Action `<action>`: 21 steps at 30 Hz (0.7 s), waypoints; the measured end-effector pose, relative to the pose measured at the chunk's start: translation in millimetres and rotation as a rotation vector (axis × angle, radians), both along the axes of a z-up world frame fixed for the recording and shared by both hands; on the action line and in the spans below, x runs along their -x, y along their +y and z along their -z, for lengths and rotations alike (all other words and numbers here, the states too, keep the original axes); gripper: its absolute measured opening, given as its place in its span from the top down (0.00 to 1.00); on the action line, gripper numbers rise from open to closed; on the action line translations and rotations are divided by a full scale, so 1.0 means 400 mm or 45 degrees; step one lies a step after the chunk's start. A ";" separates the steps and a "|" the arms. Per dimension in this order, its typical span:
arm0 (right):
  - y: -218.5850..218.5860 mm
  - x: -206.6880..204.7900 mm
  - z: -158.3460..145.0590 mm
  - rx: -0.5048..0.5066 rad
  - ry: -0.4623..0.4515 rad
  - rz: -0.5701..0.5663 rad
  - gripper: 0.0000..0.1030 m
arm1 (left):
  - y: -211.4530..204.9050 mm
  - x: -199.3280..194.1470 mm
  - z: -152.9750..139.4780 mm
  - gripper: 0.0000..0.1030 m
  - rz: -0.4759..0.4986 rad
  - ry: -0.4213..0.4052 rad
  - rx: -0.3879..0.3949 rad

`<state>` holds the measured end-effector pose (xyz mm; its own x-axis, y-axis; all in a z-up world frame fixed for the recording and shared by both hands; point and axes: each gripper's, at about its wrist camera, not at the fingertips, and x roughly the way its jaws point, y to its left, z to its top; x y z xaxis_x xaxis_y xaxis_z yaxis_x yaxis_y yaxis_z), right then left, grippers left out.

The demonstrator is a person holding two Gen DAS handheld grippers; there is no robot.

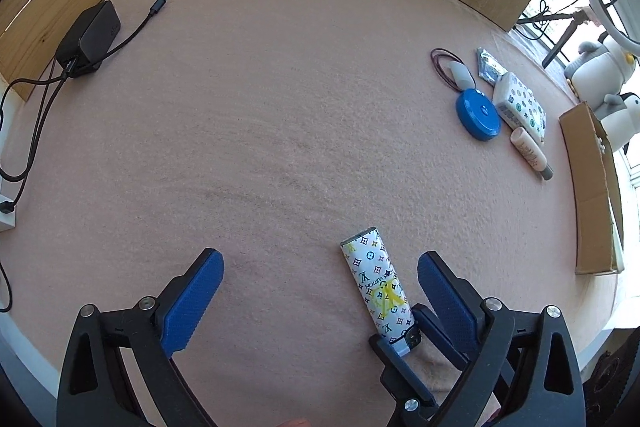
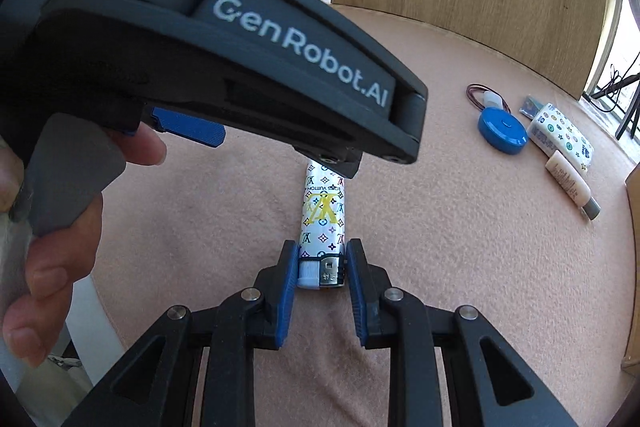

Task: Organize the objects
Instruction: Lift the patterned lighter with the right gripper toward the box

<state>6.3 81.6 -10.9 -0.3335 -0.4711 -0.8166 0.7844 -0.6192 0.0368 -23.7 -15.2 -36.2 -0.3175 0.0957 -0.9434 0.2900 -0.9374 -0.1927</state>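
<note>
a: lighter (image 2: 323,227), the white one with the little flower prints, where is it?

b: it lies flat on the pink cloth (image 1: 280,107), low down near 6 o'clock in the right wrist view. its metal top end sits between the blue pads of the right gripper (image 2: 322,265).

a: are the pads pinching it?

b: yes, they press on both sides of the top end. the long body sticks out toward 12 o'clock.

a: and the left gripper (image 1: 320,271)?

b: its fingers are spread wide apart with nothing in them. the lighter's far end lies between them, close to the pad at 4 o'clock in its own view, and i cannot tell if they touch.

a: who holds that gripper?

b: a hand (image 2: 60,227) at 9 o'clock in the right wrist view holds its grey handle.

a: what else is on the cloth?

b: a blue round box (image 1: 478,115) at 2 o'clock, with a white patterned pack (image 1: 520,107) just beside it and a small cream tube (image 1: 530,153) by that. a black charger (image 1: 90,35) with its cable lies far off at 10 o'clock. a brown cardboard box (image 1: 592,187) sits at 3 o'clock.
</note>
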 end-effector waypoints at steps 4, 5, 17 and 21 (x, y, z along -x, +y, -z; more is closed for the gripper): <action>0.004 0.002 0.000 0.004 0.002 0.002 0.79 | 0.013 0.001 0.006 0.11 0.018 -0.010 0.009; 0.005 0.003 0.000 0.005 0.002 0.002 0.79 | 0.015 0.001 0.008 0.12 0.019 -0.015 0.011; 0.006 0.007 -0.002 0.001 0.004 -0.003 0.79 | 0.023 0.008 0.004 0.35 0.013 -0.028 0.040; 0.012 0.014 -0.002 0.016 -0.006 0.002 0.79 | 0.019 0.000 -0.011 0.49 0.019 -0.018 0.014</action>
<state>0.6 86.6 -10.2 -0.3304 -0.4809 -0.8121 0.7835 -0.6196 0.0482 -23.7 -7.5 -31.9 -0.3027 0.0898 -0.9489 0.2786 -0.9437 -0.1782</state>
